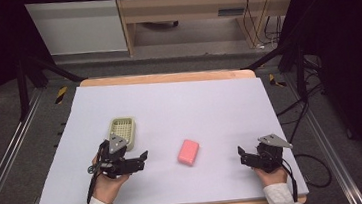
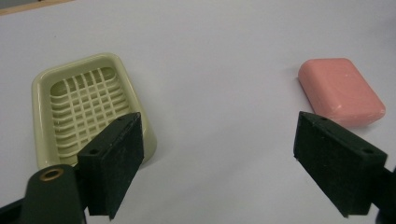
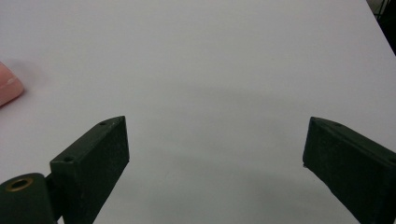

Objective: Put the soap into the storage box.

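A pink bar of soap point(image 1: 189, 152) lies on the white table sheet point(image 1: 179, 107), near the front and about midway between the two hands. A pale green soap dish point(image 1: 123, 130) with a slotted grid floor stands empty to its left. My left gripper point(image 1: 143, 161) sits just in front of the dish, pointing right toward the soap, open with nothing between its pads. In the left gripper view the dish point(image 2: 39, 93) is ahead on the left and the soap point(image 2: 341, 91) ahead on the right, beyond the left gripper point(image 2: 219, 121). My right gripper point(image 1: 242, 156) rests at the front right, open and empty.
In the right gripper view the right gripper point(image 3: 218, 122) faces bare sheet, with a corner of the soap point(image 3: 7, 86) at the left edge. A wooden table edge point(image 1: 166, 77) borders the sheet at the back. Black frame bars and cables stand on the floor around the table.
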{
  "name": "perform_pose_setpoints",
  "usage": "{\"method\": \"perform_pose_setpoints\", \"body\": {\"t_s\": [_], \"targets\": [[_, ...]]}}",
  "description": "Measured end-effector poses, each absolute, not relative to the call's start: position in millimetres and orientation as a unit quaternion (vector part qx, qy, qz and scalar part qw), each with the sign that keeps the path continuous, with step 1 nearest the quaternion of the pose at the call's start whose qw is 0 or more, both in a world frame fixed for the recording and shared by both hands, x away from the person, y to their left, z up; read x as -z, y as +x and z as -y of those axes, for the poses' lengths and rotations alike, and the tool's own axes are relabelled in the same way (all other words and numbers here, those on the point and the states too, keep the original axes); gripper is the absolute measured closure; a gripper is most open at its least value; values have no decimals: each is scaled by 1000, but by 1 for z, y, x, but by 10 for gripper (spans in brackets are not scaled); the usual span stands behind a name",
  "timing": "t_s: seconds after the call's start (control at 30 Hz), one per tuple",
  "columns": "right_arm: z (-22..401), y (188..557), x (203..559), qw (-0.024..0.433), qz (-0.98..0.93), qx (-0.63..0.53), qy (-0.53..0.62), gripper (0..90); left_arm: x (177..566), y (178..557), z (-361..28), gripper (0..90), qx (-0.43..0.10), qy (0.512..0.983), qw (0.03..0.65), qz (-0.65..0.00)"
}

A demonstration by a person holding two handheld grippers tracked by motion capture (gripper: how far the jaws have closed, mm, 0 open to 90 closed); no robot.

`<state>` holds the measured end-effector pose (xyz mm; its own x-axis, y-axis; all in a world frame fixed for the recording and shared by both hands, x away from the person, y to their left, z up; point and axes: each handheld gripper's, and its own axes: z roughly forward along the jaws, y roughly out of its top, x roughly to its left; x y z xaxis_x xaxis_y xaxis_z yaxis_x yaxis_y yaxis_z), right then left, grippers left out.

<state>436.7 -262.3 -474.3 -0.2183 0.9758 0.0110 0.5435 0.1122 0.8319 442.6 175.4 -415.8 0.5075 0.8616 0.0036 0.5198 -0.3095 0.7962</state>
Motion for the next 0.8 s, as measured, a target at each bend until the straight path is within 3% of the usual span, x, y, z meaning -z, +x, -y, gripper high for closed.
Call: {"method": "perform_pose_setpoints", "body": {"t_s": [0.8], "targets": [[262,437,474,291,-687,-371,553,74,408,452,-138,153,-208,794,389,-418]]}}
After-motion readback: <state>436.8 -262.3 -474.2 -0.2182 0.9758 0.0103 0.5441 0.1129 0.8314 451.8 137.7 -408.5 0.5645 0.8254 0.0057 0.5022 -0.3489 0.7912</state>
